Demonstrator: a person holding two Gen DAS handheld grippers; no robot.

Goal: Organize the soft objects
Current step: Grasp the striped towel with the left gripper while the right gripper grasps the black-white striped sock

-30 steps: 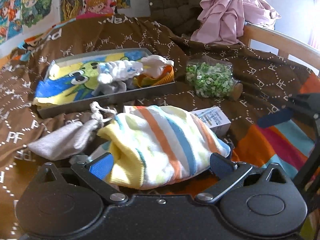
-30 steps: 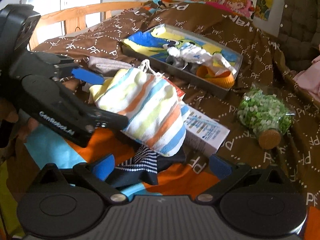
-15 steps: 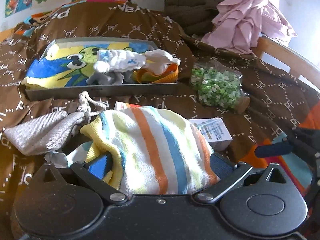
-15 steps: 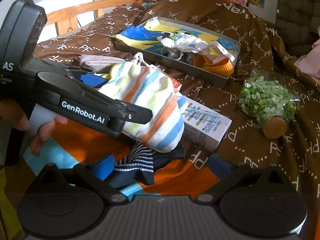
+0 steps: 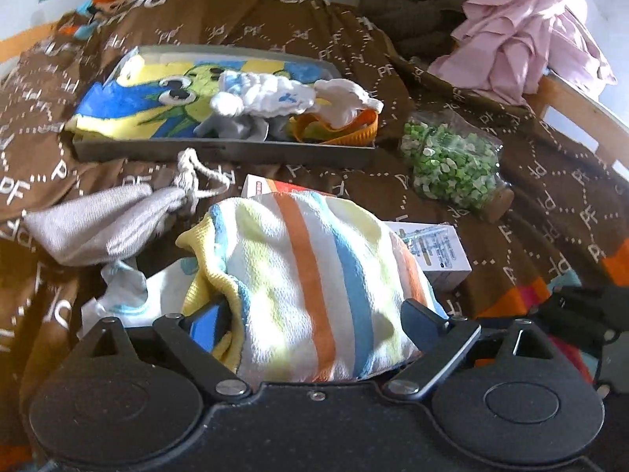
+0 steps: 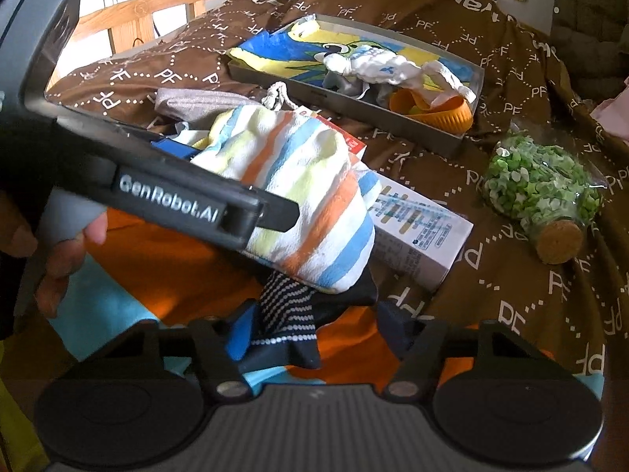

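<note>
The striped cloth [image 5: 314, 275] is the landmark; it lies bunched in the middle of the brown blanket [image 5: 530, 181].

Left of the cloth lies a grey drawstring bag [image 5: 98, 224], its cord knot near the cloth's upper left edge. Below the bag a white rag [image 5: 129, 295] touches the cloth's left edge. Behind the cloth stands the grey tray [image 5: 220, 151]; a cartoon towel [image 5: 129, 98], a white toy [image 5: 271, 96] and an orange cup [image 5: 354, 129] lie inside it. A strip of bare blanket stays open between the tray's front wall and the cloth.

The left gripper [image 5: 310, 322] has the cloth between its fingers and the jaws are closing; the blue pad [image 5: 204, 322] sits against the left fold and the right finger against the right edge. I cannot tell how firmly they press. In the right wrist view a hand [image 6: 59, 251] carries this gripper.

Right of the cloth, a white carton [image 5: 436, 251] lies partly under its edge. Farther right and behind is a bag of green pieces [image 5: 452, 165] with a cork end, apart from the cloth, with open blanket around it. A pink garment [image 5: 519, 31] hangs at the far right by the wooden bed rail [image 5: 582, 118].

Below the cloth's lower end lies a dark striped sock [image 6: 287, 310], touching it. The right gripper [image 6: 314, 338] is closing around this sock; both fingers already touch the fabric.
</note>
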